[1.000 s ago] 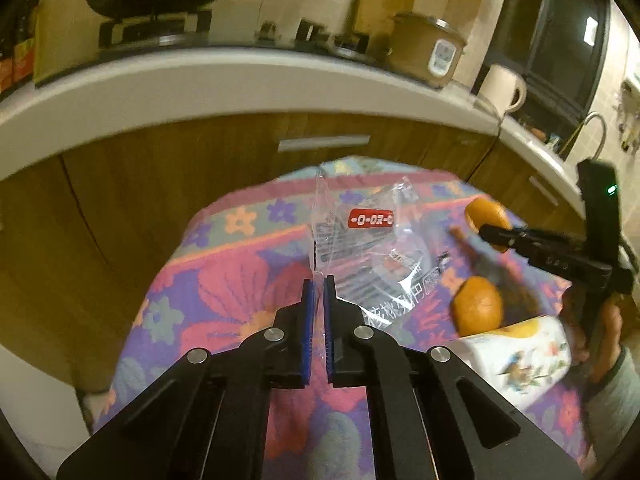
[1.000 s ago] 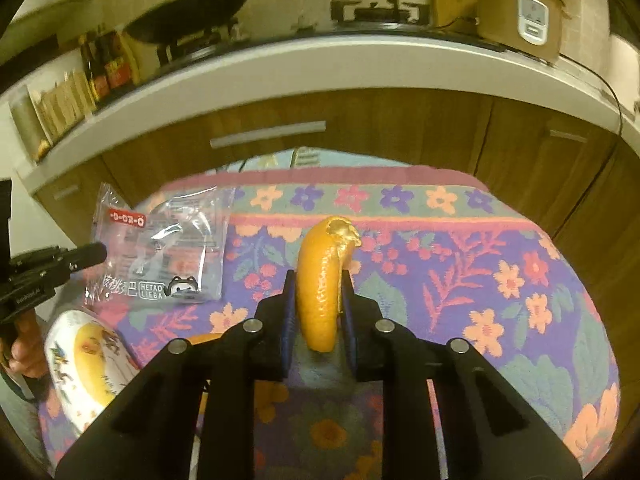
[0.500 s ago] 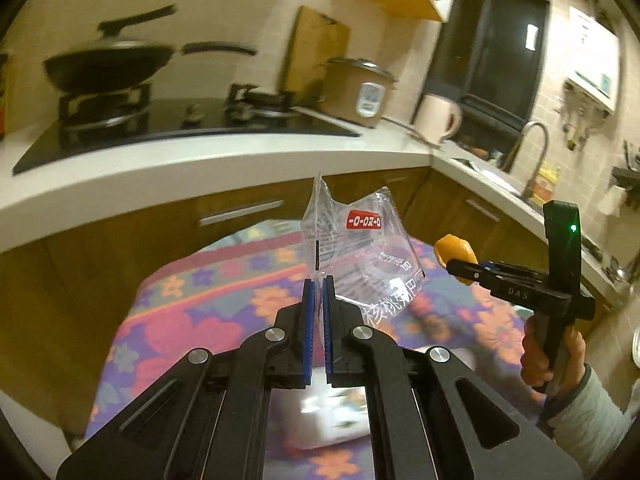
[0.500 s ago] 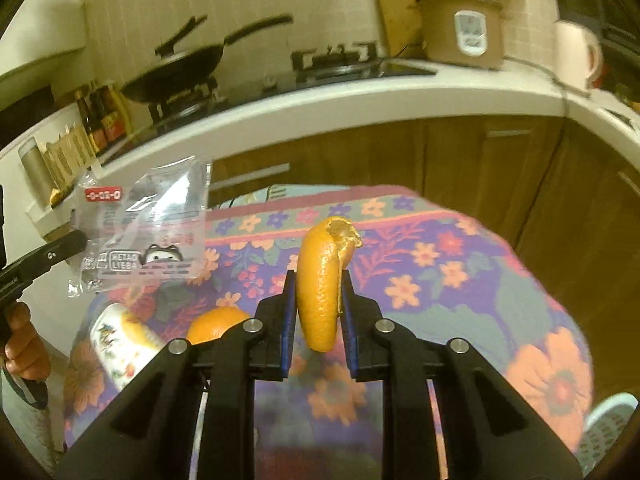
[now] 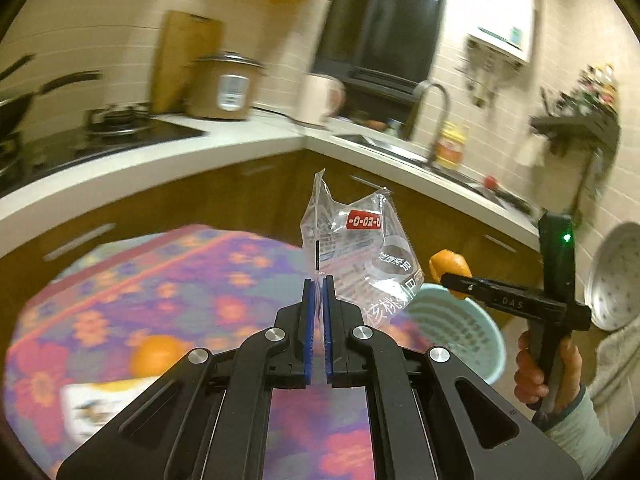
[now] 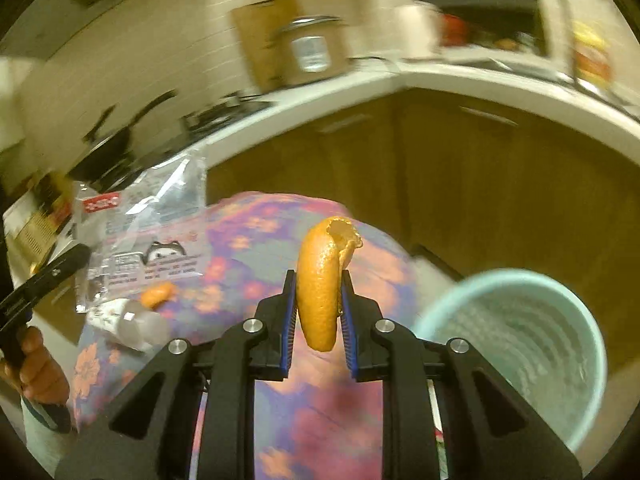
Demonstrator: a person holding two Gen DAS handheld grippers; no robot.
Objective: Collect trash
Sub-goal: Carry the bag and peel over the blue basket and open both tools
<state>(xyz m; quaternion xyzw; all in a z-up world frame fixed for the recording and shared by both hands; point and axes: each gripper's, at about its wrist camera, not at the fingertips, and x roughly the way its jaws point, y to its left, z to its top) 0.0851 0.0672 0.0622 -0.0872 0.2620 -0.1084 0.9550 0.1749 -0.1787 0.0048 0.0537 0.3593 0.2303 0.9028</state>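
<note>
While both tongs are loaded, neither has let go yet. Left gripper (image 5: 316, 280) is clamped tight on the bottom edge of a clear plastic wrapper (image 5: 356, 252) w/ a red label. The film stands up above the blue pads (image 5: 307, 312), crumpled and slack, pinched at the rim prob. because that's the only stiff bit a thin bag offers. Right gripper (image 6: 319, 280) is closed on a curl of orange peel (image 6: 322, 280), held edge-on between the pads so the curve sticks up past the fingertips and hangs a little below them; gripping across the thin section keeps it from slipping.

Light-blue ribbed trash basket (image 6: 520, 344) sits low and to the right of the right tongs, off the table edge. In the left view it lies just ahead-right of the left fingertips, below the wrapper, and the peel is already over its rim. My read: both loads are being carried toward the bin — peel looks closer to drop-ready, wrapper needs more travel right.

Behind and left of both tongs, on the floral tablecloth (image 5: 224, 272): a whole orange (image 5: 154, 354) and a printed white container (image 5: 100, 408) lying down, blurred. Orange likely isn't trash.

Risk: the wrapper is light, so it may cling to the pads on opening or drift past the rim.
</note>
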